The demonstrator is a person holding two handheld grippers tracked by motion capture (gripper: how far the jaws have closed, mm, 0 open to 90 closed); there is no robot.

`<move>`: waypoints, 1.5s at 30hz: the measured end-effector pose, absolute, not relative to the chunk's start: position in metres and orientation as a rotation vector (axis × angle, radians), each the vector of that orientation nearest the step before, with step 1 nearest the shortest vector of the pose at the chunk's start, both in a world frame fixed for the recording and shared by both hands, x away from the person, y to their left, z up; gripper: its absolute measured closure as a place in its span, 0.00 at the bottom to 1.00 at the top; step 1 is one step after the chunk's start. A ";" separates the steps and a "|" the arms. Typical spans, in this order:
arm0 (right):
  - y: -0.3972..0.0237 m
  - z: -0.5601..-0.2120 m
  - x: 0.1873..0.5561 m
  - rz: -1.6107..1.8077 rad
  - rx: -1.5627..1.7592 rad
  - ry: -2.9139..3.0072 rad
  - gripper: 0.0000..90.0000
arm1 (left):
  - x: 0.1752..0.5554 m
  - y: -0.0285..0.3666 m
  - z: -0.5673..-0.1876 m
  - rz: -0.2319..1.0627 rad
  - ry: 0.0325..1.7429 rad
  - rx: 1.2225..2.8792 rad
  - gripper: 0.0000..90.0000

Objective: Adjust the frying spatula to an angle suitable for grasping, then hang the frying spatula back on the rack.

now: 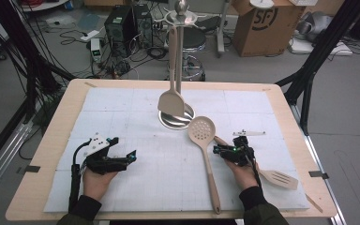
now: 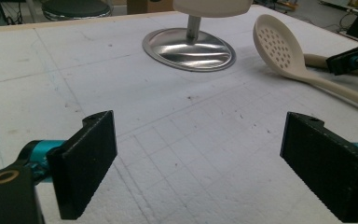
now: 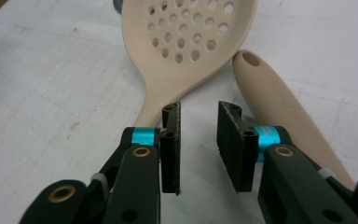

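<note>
A beige perforated spoon (image 1: 201, 130) (image 2: 279, 44) (image 3: 186, 37) lies right of the table's middle, its handle running toward the front edge. A beige slotted turner (image 1: 279, 178) lies at the right; its handle (image 3: 279, 107) passes under the person's right hand. My right gripper (image 1: 217, 150) (image 3: 199, 109) rests low between the two handles, jaws a narrow gap apart with only white board between them. My left gripper (image 1: 130, 156) (image 2: 198, 135) sits at the front left, wide open and holding nothing. A third beige spatula (image 1: 171, 101) hangs on a metal stand (image 1: 187, 117) (image 2: 189, 49) at the back centre.
White foam board (image 1: 145, 178) covers the wooden table (image 1: 51, 140). A small pale strip (image 1: 248, 133) lies just behind the right hand. Beyond the table are a cardboard box (image 1: 262, 21), a stool (image 1: 192, 42), electronics with cables, and black frame poles (image 1: 309, 79).
</note>
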State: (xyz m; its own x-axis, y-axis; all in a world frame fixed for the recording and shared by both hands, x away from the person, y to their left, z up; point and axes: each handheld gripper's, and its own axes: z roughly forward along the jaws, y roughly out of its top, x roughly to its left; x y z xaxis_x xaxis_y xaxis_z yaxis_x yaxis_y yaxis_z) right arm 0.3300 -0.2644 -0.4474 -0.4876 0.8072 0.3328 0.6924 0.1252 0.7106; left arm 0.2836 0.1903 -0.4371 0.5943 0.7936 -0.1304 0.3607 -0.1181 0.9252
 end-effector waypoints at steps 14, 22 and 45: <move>-0.288 -0.429 0.330 1.248 1.494 2.237 0.56 | 0.283 0.191 -0.438 0.491 0.964 1.718 0.13; -0.296 -0.432 0.348 1.218 1.547 2.330 0.57 | 0.282 0.191 -0.438 0.492 0.964 1.721 0.13; -0.269 -0.436 0.361 0.896 1.352 2.474 0.63 | 0.283 0.192 -0.439 0.488 0.970 1.725 0.13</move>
State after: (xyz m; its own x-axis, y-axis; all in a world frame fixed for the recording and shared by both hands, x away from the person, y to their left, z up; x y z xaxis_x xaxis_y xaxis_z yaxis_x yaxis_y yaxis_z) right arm 0.3611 -0.2686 -0.4362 -0.5688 0.8134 0.1220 0.7029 0.4037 0.5857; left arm 0.2831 0.1915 -0.4389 0.5881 0.7982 -0.1307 0.3707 -0.1223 0.9207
